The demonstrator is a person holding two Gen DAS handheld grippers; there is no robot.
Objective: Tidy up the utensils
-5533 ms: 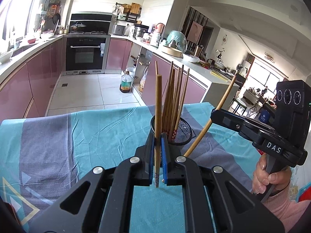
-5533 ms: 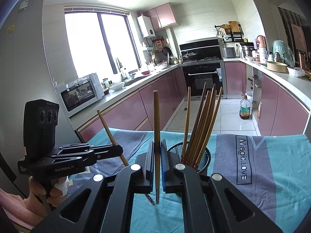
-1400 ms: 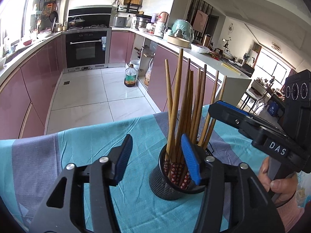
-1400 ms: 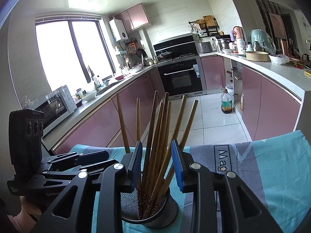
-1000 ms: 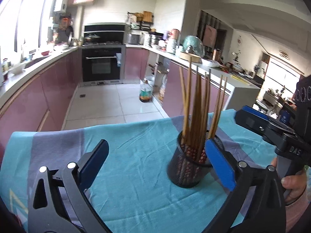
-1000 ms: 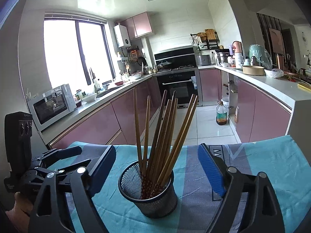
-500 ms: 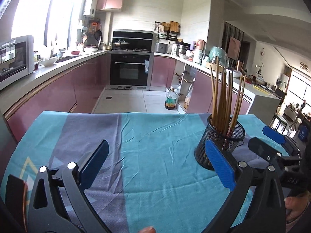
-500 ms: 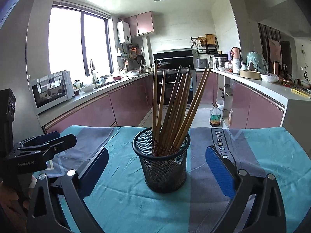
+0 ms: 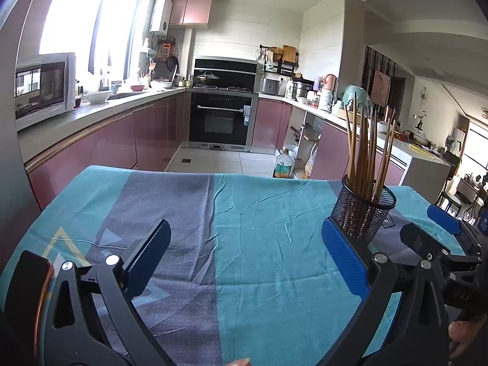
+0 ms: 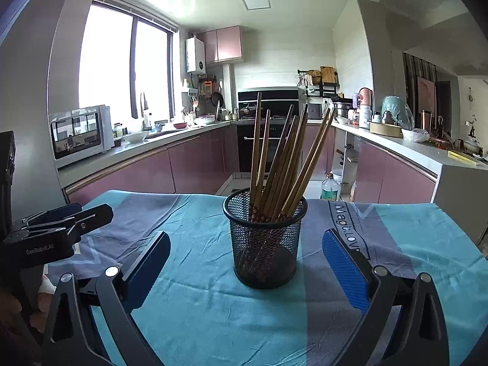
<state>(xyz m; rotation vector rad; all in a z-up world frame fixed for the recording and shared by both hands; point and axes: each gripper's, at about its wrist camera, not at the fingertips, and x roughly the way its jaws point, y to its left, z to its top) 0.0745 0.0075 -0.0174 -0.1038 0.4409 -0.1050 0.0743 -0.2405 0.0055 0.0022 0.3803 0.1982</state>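
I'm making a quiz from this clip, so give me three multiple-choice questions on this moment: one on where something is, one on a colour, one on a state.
1. Where are the chopsticks?
A. Flat on the cloth
B. Standing in the mesh cup
C. Held in the right tool

2. What colour is the mesh cup?
A. Black
B. White
C. Red

3. What state is the right tool in?
A. Shut on a chopstick
B. Shut on nothing
C. Open, holding nothing

Answers:
1 B: their lower ends sit inside the cup, tops fanned out above its rim.
2 A: the wire mesh is black against the teal cloth.
3 C: its blue pads stand wide apart on either side of the cup, with nothing between them but the cup beyond.
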